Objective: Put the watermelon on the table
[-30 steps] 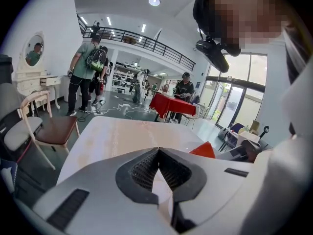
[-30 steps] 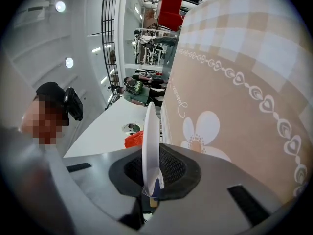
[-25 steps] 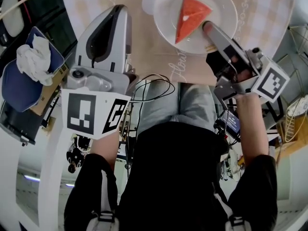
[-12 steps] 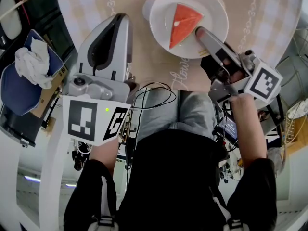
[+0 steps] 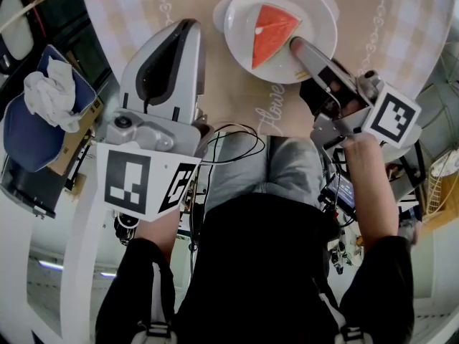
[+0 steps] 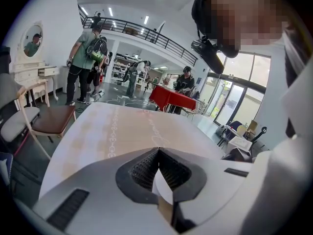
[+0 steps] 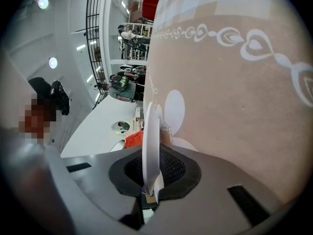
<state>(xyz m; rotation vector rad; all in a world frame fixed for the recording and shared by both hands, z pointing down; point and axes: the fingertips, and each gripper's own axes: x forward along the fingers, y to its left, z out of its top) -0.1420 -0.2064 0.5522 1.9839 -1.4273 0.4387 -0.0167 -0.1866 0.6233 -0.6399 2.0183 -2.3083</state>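
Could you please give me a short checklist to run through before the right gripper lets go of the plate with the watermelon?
1. Right gripper holding the plate: ok; its fingers are shut on the rim nearest the person.
2. Watermelon seated on the plate: ok; the slice lies flat near the middle.
3. Plate over the table: ok; tablecloth shows all round it.
4. Plate resting on the table: cannot tell; no view shows its underside.
5. Left gripper out of the way: ok; it is shut, empty and apart from the plate, on its left.
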